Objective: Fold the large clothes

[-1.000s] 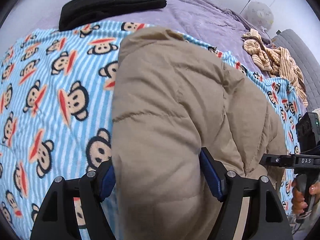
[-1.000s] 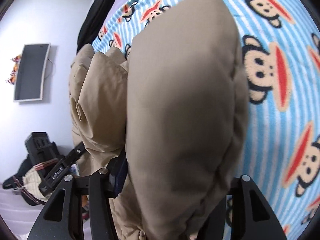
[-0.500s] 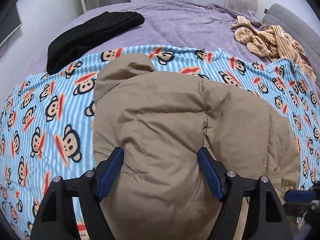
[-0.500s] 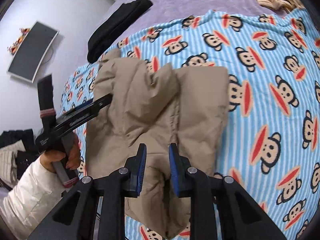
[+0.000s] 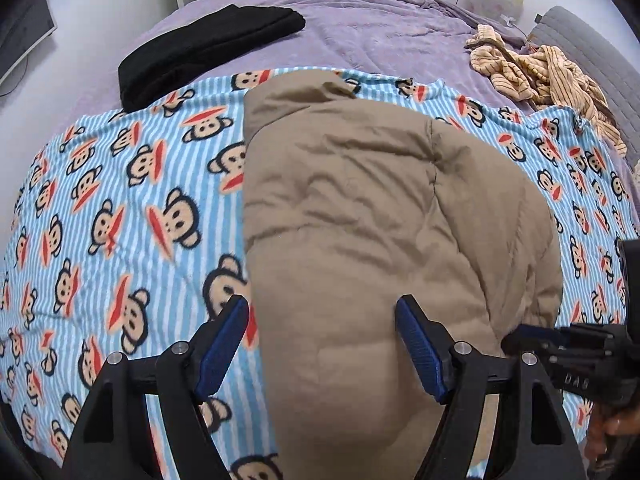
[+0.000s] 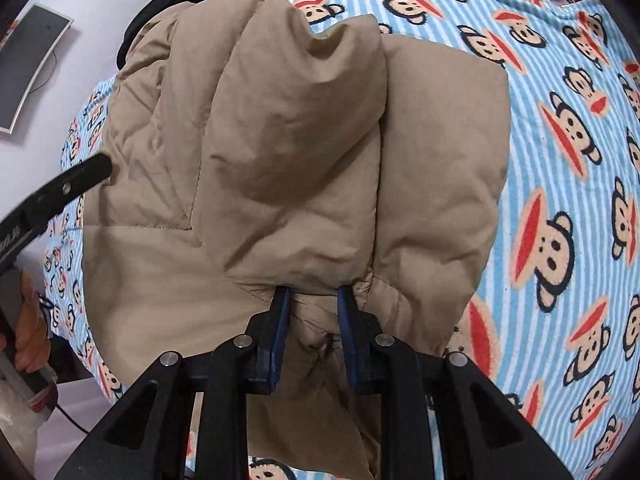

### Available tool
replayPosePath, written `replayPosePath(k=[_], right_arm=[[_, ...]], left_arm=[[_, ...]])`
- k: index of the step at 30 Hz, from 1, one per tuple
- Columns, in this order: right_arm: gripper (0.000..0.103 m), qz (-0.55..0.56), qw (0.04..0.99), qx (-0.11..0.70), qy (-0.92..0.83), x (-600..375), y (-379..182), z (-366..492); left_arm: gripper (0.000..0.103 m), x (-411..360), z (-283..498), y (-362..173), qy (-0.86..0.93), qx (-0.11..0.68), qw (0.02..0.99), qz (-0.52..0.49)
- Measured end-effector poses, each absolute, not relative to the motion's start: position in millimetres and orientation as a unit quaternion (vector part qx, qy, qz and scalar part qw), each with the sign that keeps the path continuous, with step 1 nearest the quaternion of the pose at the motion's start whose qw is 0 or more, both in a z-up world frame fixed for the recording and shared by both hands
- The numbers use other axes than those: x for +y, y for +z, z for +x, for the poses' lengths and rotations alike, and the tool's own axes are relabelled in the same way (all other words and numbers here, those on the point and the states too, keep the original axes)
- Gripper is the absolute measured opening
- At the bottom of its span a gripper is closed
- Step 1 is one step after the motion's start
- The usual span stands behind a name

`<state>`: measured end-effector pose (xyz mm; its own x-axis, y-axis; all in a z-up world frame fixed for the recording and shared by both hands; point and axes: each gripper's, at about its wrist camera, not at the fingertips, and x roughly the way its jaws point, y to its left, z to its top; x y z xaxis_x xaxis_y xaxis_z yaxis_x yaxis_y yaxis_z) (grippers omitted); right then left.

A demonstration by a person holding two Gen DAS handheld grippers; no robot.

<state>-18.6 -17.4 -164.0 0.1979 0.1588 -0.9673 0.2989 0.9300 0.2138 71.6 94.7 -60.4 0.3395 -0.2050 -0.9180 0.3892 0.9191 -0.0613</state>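
A puffy tan jacket [image 5: 360, 220] lies folded in a bundle on a blue striped monkey-print blanket [image 5: 120, 220]. My left gripper [image 5: 320, 320] hovers over the jacket's near left part, open. Its left pad sits over the blanket beside the jacket's edge and its right pad over the padding. In the right wrist view the jacket [image 6: 300, 140] bunches up above my right gripper [image 6: 314, 304], which is shut on a narrow fold at the jacket's near edge. The right gripper's body [image 5: 580, 360] shows at the lower right of the left wrist view, and a left finger [image 6: 60, 188] reaches in from the left.
A folded black garment [image 5: 208, 48] and a crumpled tan striped garment [image 5: 540, 72] lie on the purple bedspread [image 5: 380, 28] beyond the blanket. A grey headboard [image 5: 580, 40] stands at the far right. A screen [image 6: 28, 64] hangs on the wall at the left.
My right jaws narrowed from spanning the bulky jacket to pinching a thin fold at its near edge. Both grippers pulled back and up. The left gripper shifted toward the jacket's left edge.
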Motion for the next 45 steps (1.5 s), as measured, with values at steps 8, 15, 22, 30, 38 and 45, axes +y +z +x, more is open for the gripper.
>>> replayPosePath(k=[8, 15, 22, 30, 38, 45], right_arm=[[0.028, 0.18, 0.762, 0.617, -0.074, -8.2, -145.6, -28.3], [0.028, 0.181, 0.763, 0.612, -0.106, 7.4, -124.4, -54.6], [0.028, 0.199, 0.751, 0.618, -0.124, 14.5, -123.6, -76.0], [0.031, 0.185, 0.749, 0.625, -0.114, 20.5, -118.5, -74.7], [0.036, 0.193, 0.754, 0.621, -0.092, 19.6, -105.3, -87.3], [0.04, 0.192, 0.762, 0.615, -0.067, 14.6, -85.3, -112.7]], left_arm=[[0.077, 128.5, 31.2, -74.3, -0.178, 0.575, 0.796, 0.067], [0.077, 135.7, 26.2, -78.6, -0.194, 0.583, 0.787, 0.056], [0.077, 138.7, 20.6, -74.3, -0.197, 0.586, 0.784, 0.062], [0.077, 142.0, 8.1, -67.6, -0.189, 0.588, 0.784, 0.062], [0.084, 141.3, -16.3, -40.2, -0.167, 0.574, 0.799, 0.059], [0.103, 132.0, -45.3, -23.2, -0.138, 0.57, 0.808, 0.054]])
